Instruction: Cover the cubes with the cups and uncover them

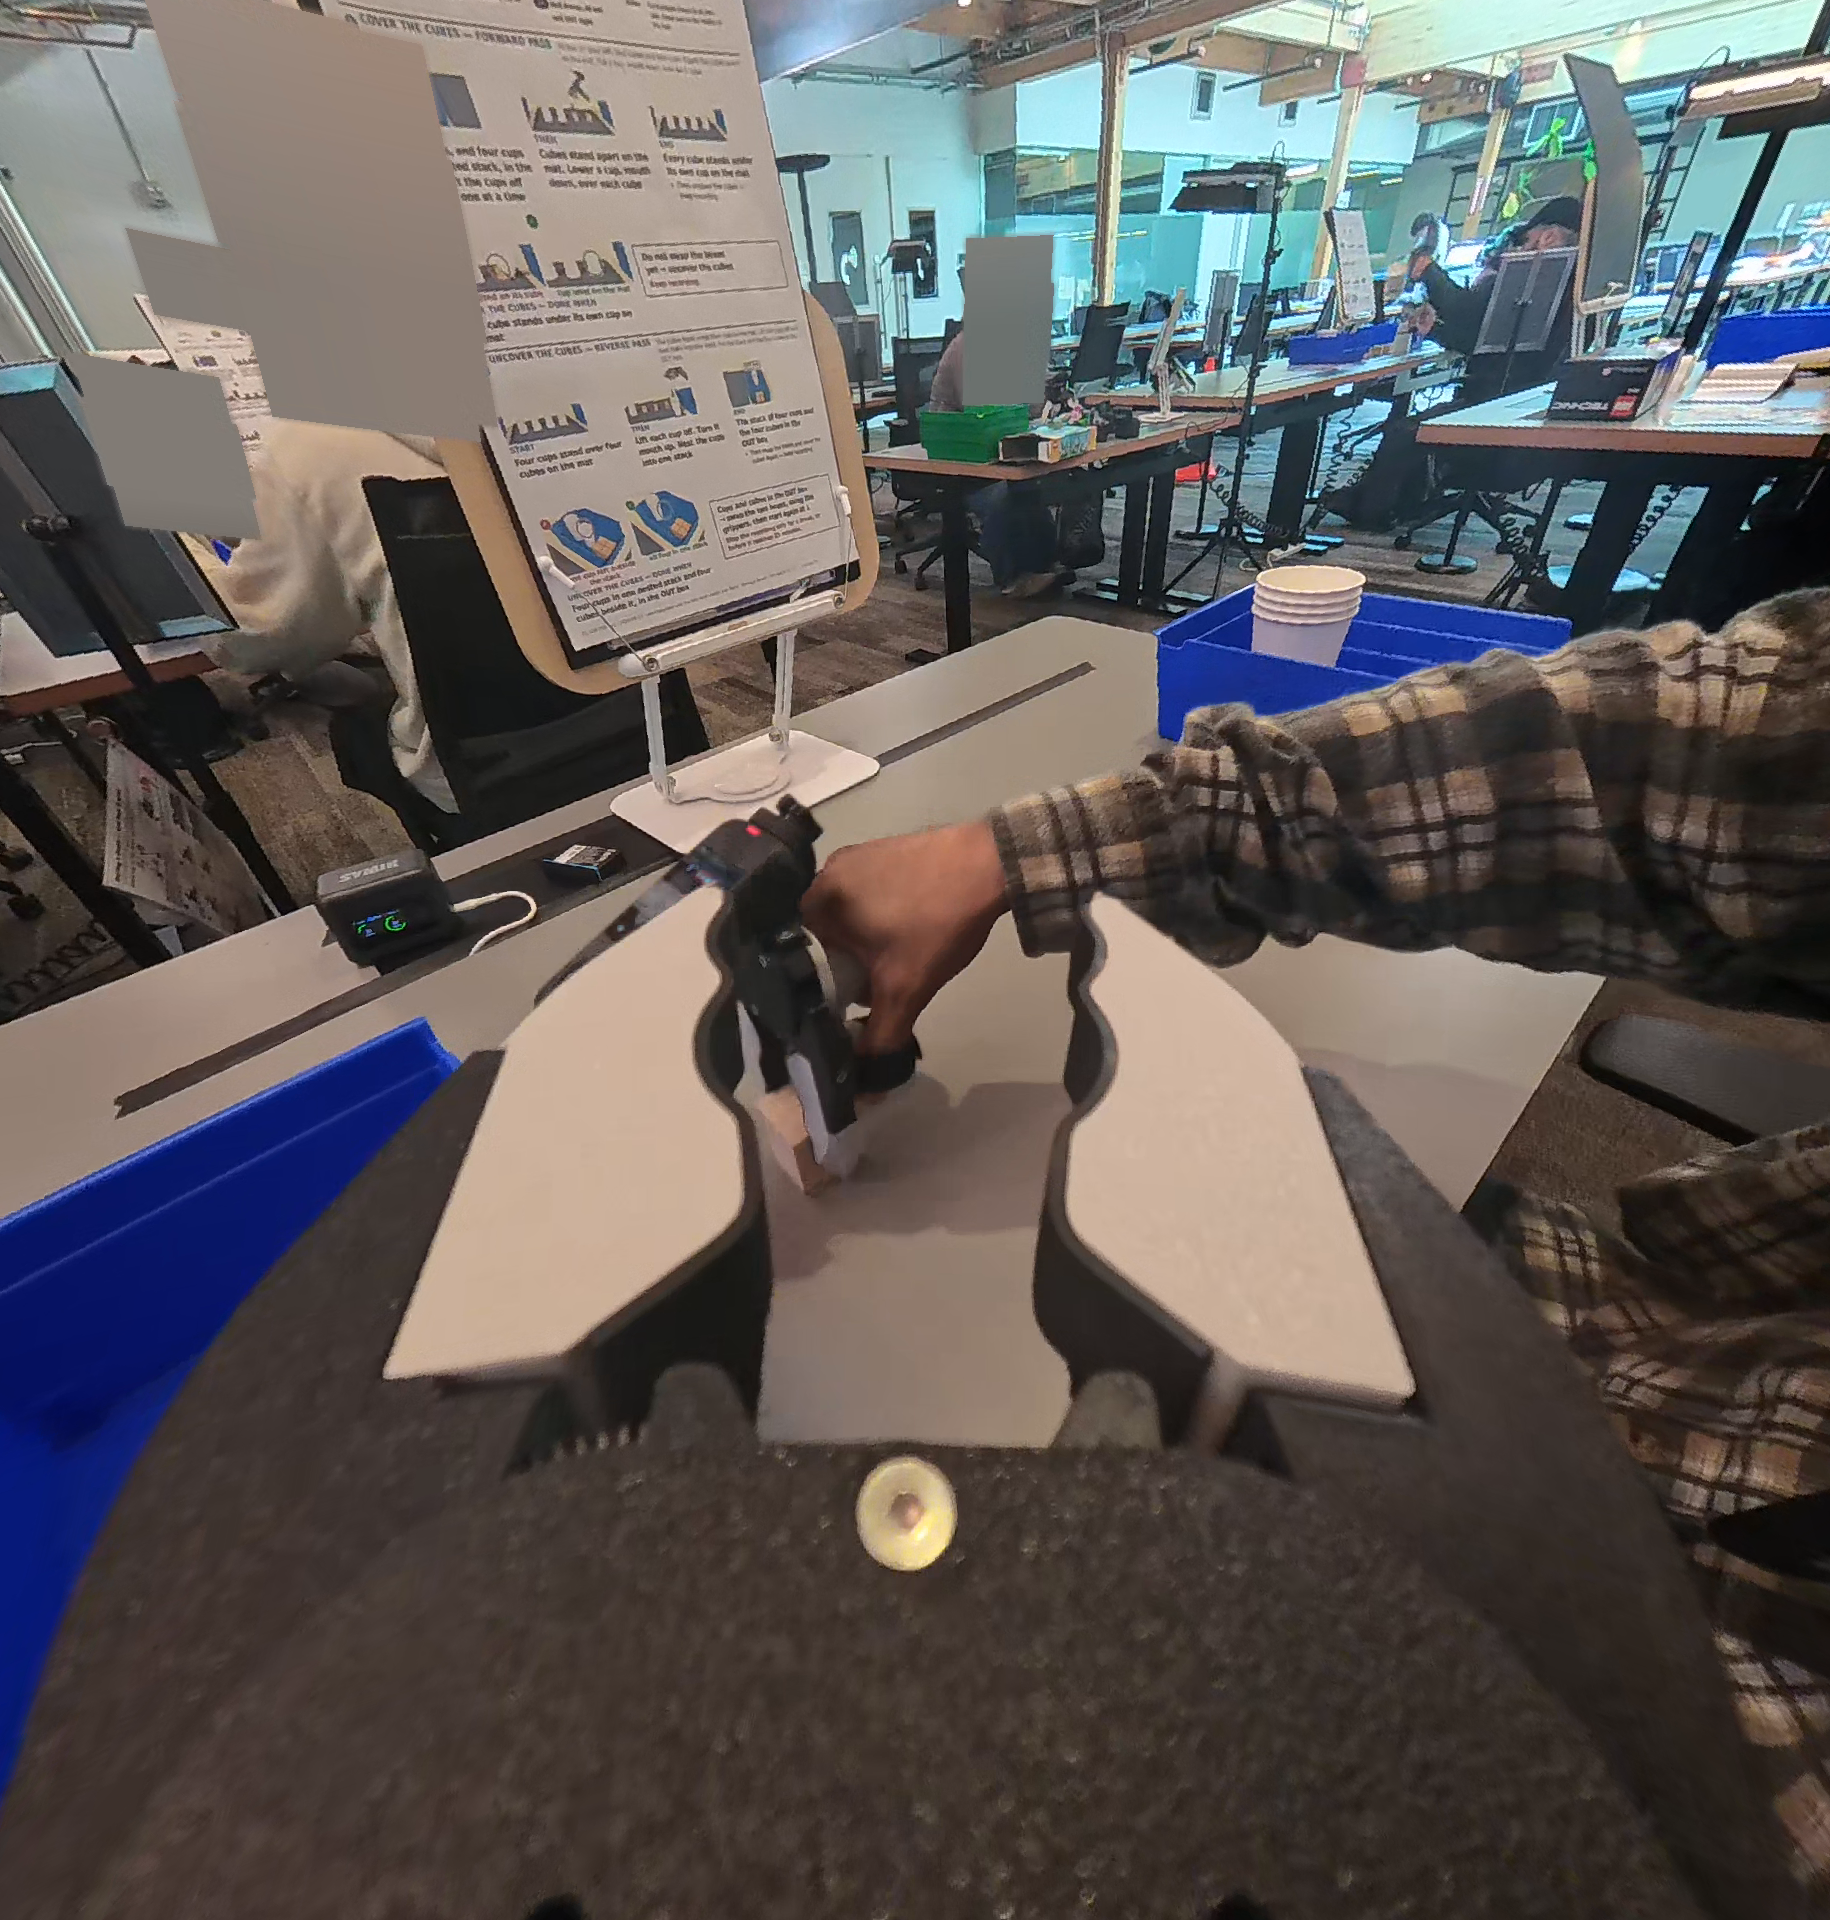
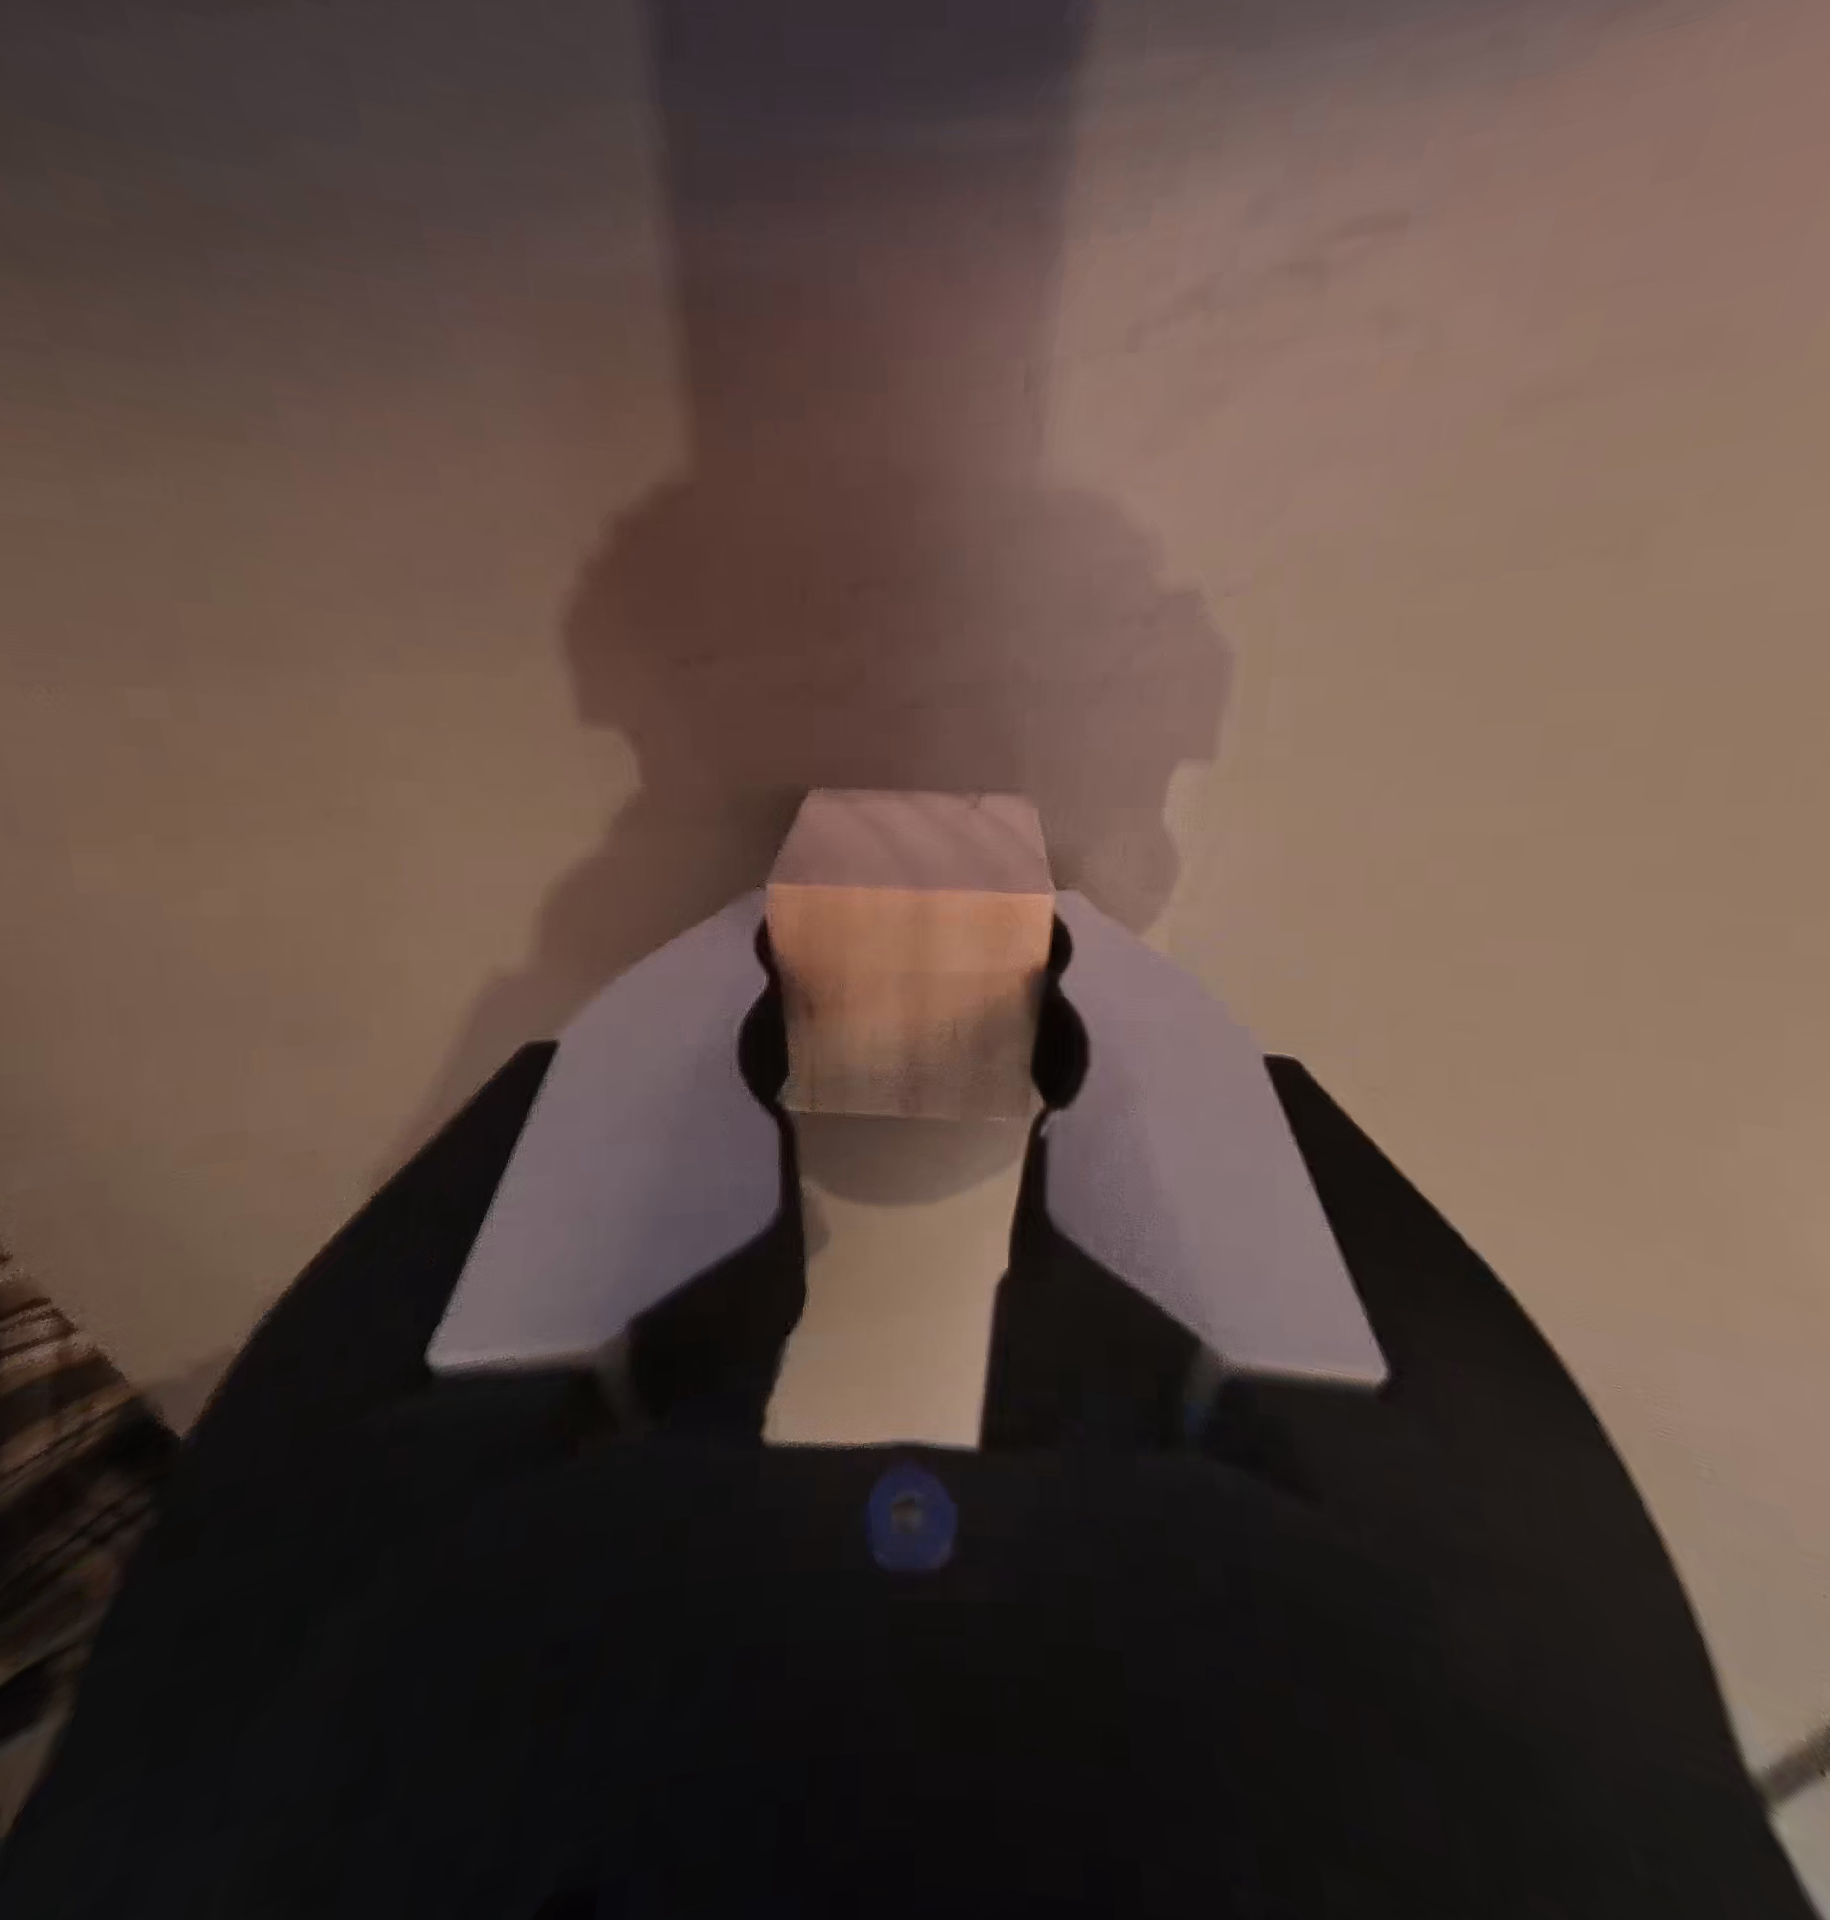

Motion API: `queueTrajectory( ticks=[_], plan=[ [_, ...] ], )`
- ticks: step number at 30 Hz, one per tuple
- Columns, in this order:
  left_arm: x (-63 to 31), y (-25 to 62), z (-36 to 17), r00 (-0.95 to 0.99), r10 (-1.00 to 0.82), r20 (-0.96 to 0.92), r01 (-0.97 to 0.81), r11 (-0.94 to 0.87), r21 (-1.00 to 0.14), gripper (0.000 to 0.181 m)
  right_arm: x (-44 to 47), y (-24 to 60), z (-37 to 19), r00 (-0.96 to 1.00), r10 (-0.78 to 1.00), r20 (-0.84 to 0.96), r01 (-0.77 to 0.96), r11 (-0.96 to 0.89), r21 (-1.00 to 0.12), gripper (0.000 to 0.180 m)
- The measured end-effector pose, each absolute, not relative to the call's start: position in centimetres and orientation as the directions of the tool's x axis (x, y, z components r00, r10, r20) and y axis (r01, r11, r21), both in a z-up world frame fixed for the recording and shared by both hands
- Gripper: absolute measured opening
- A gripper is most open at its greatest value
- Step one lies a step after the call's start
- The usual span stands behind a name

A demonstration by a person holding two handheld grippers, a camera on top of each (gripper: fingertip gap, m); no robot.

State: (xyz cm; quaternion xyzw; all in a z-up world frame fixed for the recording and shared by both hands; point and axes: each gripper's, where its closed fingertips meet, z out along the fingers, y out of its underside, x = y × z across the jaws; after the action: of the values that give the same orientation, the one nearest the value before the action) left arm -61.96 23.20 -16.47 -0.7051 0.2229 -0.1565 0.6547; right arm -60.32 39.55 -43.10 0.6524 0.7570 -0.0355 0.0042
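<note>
A light wooden cube (image 2: 911, 997) sits between the pads of my right gripper (image 2: 911, 925), which is shut on its two sides. In the left wrist view the right gripper (image 1: 833, 1143) points steeply down, held by a hand, with the cube (image 1: 791, 1138) at the grey mat (image 1: 890, 1330); I cannot tell whether it touches the mat. My left gripper (image 1: 895, 935) is open and empty, hovering behind and facing the right one. A stack of white paper cups (image 1: 1306, 613) stands in a blue bin (image 1: 1430, 644) at the far right.
A second blue bin (image 1: 163, 1247) lies close on the left. An instruction sheet on a stand (image 1: 662, 416) and a small black device with a cable (image 1: 376, 904) are at the table's far side. A plaid sleeve (image 1: 1462, 810) reaches across from the right.
</note>
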Motion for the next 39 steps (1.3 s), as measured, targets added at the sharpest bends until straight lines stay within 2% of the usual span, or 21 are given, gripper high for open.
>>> queueTrajectory(
  ticks=[2,8,12,16,21,25,33,39],
  plan=[
    [-61.8,23.2,-16.5,0.850,-0.521,-0.079,-0.117,-0.040,-0.992,0.059,-60.0,39.7,-42.4,-0.116,0.992,-0.059,0.991,0.111,-0.073,0.044],
    [-61.0,23.4,-16.6,0.839,-0.537,-0.085,-0.122,-0.034,-0.992,0.059,-52.4,43.6,-33.6,0.087,0.996,0.022,0.976,-0.081,-0.202,0.044],
    [-60.1,23.9,-17.0,0.828,-0.554,-0.083,-0.129,-0.044,-0.991,0.059,-39.3,47.1,-27.1,0.369,0.925,0.092,0.911,-0.340,-0.234,0.044],
    [-58.6,24.7,-17.7,0.811,-0.580,-0.078,-0.143,-0.068,-0.987,0.059,-23.4,48.1,-23.8,0.674,0.733,0.090,0.727,-0.638,-0.253,0.044],
    [-55.9,25.7,-18.8,0.783,-0.615,-0.093,-0.190,-0.095,-0.977,0.059,-7.6,46.5,-26.2,0.873,0.486,0.047,0.483,-0.846,-0.224,0.044],
    [-54.0,26.2,-19.9,0.764,-0.633,-0.121,-0.244,-0.110,-0.964,0.059,-1.2,45.8,-30.4,0.937,0.349,-0.013,0.340,-0.922,-0.186,0.044],
    [-53.1,26.5,-20.4,0.750,-0.652,-0.110,-0.241,-0.116,-0.963,0.058,1.7,46.4,-37.3,0.961,0.268,-0.063,0.259,-0.959,-0.118,0.044],
    [-53.1,26.5,-20.5,0.740,-0.668,-0.078,-0.216,-0.126,-0.968,0.058,2.1,46.2,-39.9,0.966,0.254,-0.041,0.252,-0.966,-0.063,0.044]
  ],
)
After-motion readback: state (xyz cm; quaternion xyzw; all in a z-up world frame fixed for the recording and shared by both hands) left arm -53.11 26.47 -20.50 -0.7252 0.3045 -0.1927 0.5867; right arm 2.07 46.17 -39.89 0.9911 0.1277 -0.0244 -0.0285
